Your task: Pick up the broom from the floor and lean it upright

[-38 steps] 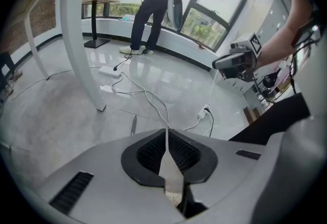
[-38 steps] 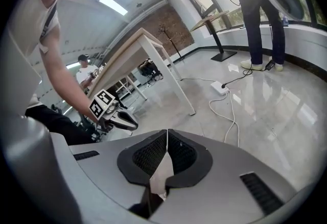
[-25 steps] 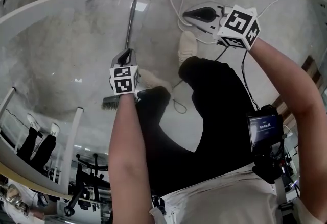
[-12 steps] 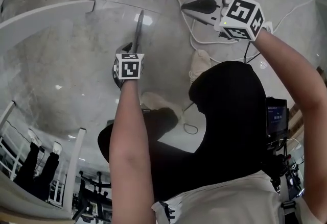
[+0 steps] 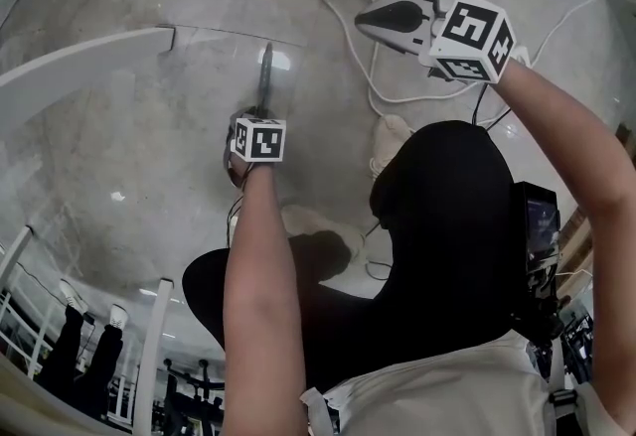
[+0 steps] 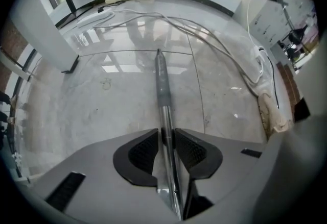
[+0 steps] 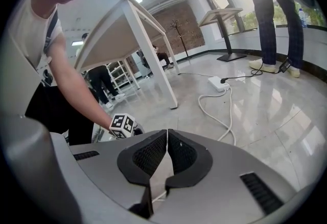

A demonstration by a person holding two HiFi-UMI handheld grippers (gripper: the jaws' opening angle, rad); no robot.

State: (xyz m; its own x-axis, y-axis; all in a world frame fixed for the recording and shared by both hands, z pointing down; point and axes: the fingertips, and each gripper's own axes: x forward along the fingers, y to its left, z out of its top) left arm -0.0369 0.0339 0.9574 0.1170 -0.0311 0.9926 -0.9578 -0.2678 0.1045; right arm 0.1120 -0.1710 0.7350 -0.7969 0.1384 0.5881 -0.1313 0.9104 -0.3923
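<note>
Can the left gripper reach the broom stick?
Probably yes: the left gripper, its fingers just opening, straddles the silver metal broom handle; nothing is in the way.

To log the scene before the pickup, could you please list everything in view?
broom: one, grey handle, lying on the floor
cables: several, white, trailing over the floor
power strip: one, white, on the floor
table: one, white, beside the person
bystander: one, dark trousers, standing beyond the power strip
shoes: two, cream, under the person
left gripper: one, grey, jaws just been opening, astride the broom handle
right gripper: one, grey, shut and empty, raised
</note>
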